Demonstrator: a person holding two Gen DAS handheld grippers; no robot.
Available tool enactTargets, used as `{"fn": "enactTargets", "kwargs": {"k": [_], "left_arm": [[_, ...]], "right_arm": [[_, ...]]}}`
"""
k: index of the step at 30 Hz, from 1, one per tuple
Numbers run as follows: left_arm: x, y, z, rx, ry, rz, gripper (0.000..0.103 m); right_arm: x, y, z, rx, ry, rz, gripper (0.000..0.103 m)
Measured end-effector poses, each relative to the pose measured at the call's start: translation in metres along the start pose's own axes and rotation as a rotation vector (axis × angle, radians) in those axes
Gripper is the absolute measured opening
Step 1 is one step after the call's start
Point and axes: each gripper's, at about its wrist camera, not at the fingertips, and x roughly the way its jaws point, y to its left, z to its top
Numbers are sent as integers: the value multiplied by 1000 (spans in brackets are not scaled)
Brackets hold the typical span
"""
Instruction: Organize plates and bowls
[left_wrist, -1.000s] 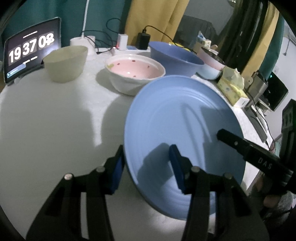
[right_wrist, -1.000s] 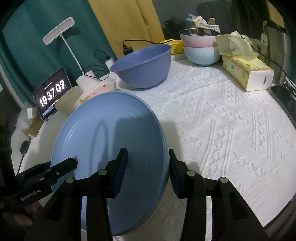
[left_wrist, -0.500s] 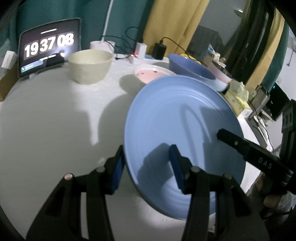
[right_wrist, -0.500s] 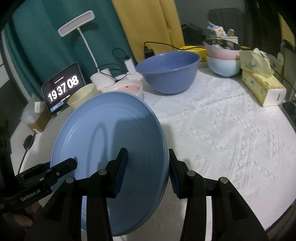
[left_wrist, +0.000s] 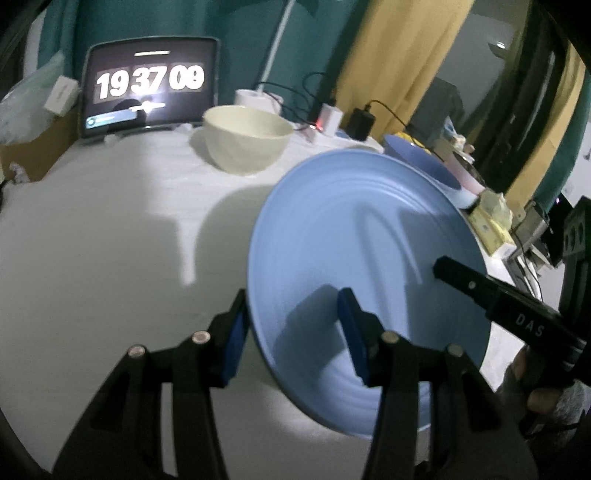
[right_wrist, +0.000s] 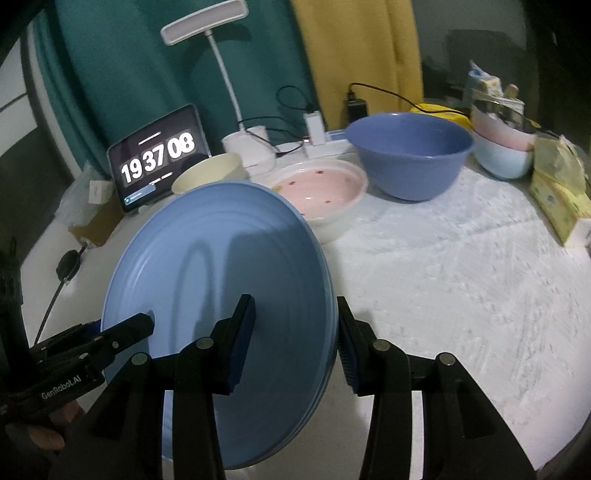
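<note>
Clearly the plate (left_wrist: 365, 254) is carried between both claws, clear of the bench (left_wrist: 110, 229) and tilted. The left claw (left_wrist: 295, 332) pinches the rim nearest it, one pad behind the plate and one on its face; the right claw (right_wrist: 295, 332) pinches the opposite rim the same way.

I judge the plate stiff and fairly light, likely plastic or melamine, with a smooth, somewhat slick face marked by shallow concentric rings. The thin raised rim is the sensible place to grip, since the face offers nothing to catch. In the right view the edge looks layered, perhaps more than one plate stacked, though I cannot tell for sure.

Just beyond the plate lies the bench, covered in a white cloth with a raised woven pattern, which should damp a landing. Farther ahead of the right claw sit a shallow pink bowl (right_wrist: 325, 192) with dots and a deep blue bowl (right_wrist: 410, 155), both round and hard. Farther ahead of the left claw stands a faceted cream bowl (left_wrist: 247, 138), and behind it a clock screen (left_wrist: 147, 85).
</note>
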Motion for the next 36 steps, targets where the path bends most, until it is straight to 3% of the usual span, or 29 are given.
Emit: {"fn": "enactTargets", "kwargs": {"k": [14, 36], "left_arm": [[-9, 57, 13, -58, -36, 52, 49], [22, 113, 24, -135, 13, 131, 49]], "right_arm": [[37, 50, 21, -77, 32, 51, 45], [113, 83, 32, -104, 149, 87, 46]]}}
